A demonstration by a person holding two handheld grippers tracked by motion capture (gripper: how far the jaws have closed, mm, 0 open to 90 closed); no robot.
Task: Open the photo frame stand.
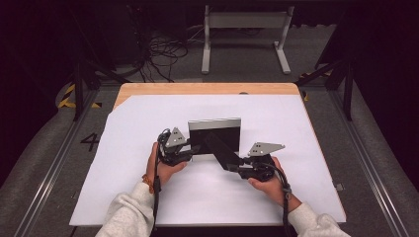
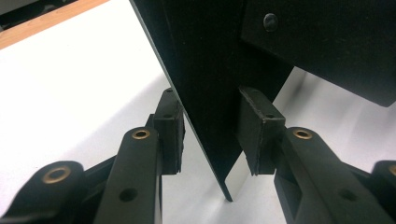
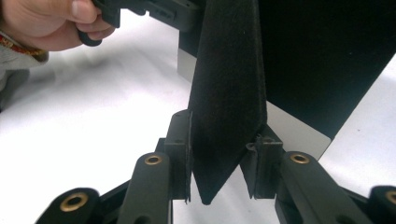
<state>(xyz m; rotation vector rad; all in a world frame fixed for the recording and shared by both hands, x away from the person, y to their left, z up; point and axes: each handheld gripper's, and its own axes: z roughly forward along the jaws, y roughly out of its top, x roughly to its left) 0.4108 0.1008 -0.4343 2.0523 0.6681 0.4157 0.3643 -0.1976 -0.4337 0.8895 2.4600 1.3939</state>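
Observation:
A picture frame [image 1: 214, 123] with a silver rim and black back stands upright mid-table on the white sheet [image 1: 148, 128]. Its black easel leg [image 1: 222, 150] slants out toward the near right. My left gripper [image 1: 190, 154] is at the frame's left edge. In the left gripper view the frame's panel [image 2: 210, 70] sits between the pads [image 2: 170, 130], which press on both faces; left gripper [image 2: 210, 128]. My right gripper [image 1: 236, 165] holds the leg's tip. In the right gripper view the leg [image 3: 229, 93] is pinched between both pads; right gripper [image 3: 222, 154]. The frame's black back [image 3: 327, 60] stands behind it.
The white sheet covers most of a wooden table [image 1: 207, 89]. Bare sheet lies on all sides of the frame. Beyond the far edge are a grey floor, loose cables [image 1: 163, 54] and a white stand base [image 1: 244, 34]. The person's other hand [image 3: 51, 23] is at the upper left.

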